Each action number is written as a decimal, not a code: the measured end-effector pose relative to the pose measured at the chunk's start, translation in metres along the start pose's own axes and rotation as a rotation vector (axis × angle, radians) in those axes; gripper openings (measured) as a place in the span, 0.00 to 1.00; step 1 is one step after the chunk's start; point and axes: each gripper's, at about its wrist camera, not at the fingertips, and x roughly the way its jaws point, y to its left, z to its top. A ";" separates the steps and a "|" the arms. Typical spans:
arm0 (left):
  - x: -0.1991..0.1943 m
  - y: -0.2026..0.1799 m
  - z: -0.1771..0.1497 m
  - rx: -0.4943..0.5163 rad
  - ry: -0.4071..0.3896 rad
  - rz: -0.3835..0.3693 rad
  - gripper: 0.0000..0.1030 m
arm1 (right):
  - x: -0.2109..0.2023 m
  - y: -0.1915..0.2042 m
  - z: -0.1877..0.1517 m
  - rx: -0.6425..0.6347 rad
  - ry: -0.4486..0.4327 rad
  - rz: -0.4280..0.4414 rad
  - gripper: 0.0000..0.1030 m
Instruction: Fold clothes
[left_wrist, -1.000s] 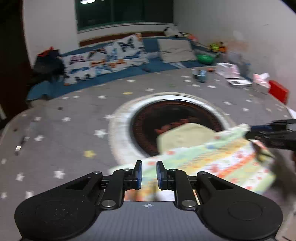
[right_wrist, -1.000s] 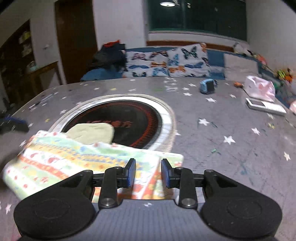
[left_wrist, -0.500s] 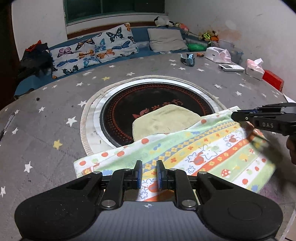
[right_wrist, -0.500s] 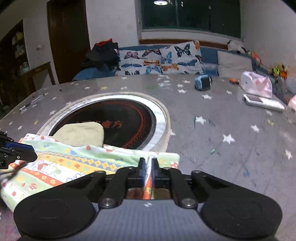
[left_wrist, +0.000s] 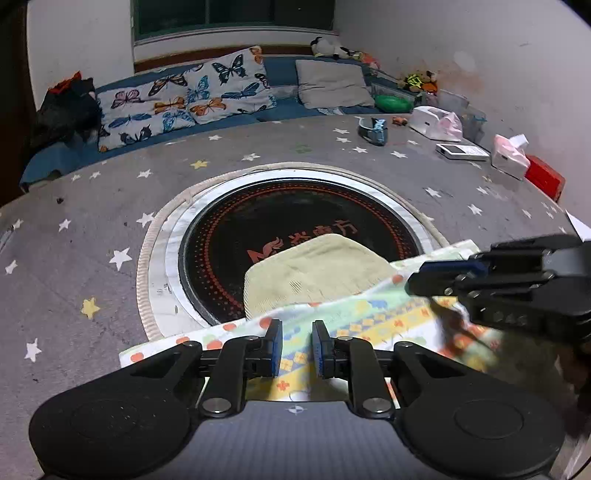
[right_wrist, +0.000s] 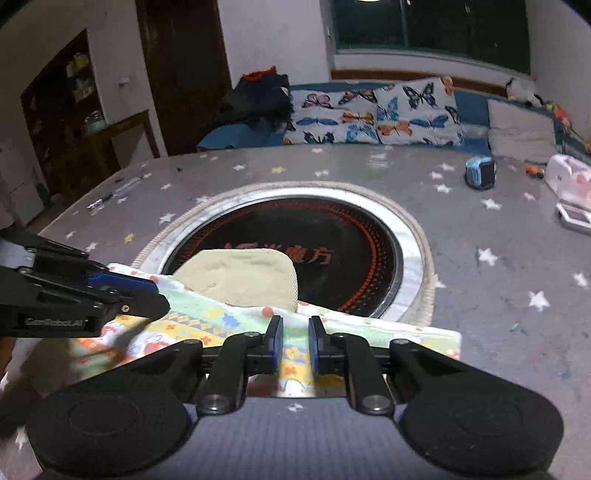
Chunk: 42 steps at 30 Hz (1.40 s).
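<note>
Cotton cartoon-print cloth (left_wrist: 373, 314) sits between both your slightly parted grippers, left (left_wrist: 297, 345) and right (right_wrist: 295, 341) opening, mid-fold, so re-pinch first.

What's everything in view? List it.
cloth: 1, green-yellow-orange print, near table edge
towel: 1, pale yellow, on hotplate, near edge under cloth
hotplate: 1, black, silver ring, table centre
table: 1, grey with stars
butterfly pillows: 2, white, bench behind
grey pillow: 1, same bench
blue gadget: 1, far table side
red box: 1, by the wall
left gripper: 1, black, cloth between jaws, grip unclear
right gripper: 1, black, jaws opening, cloth between them
</note>
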 end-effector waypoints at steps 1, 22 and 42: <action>0.002 0.002 0.001 -0.013 0.001 -0.004 0.19 | 0.005 -0.001 0.000 0.007 0.004 -0.003 0.12; -0.072 -0.022 -0.071 0.041 -0.069 -0.068 0.19 | -0.053 0.084 -0.039 -0.216 -0.011 0.159 0.15; -0.092 0.006 -0.096 -0.088 -0.105 -0.038 0.22 | -0.075 0.084 -0.065 -0.237 -0.041 0.120 0.15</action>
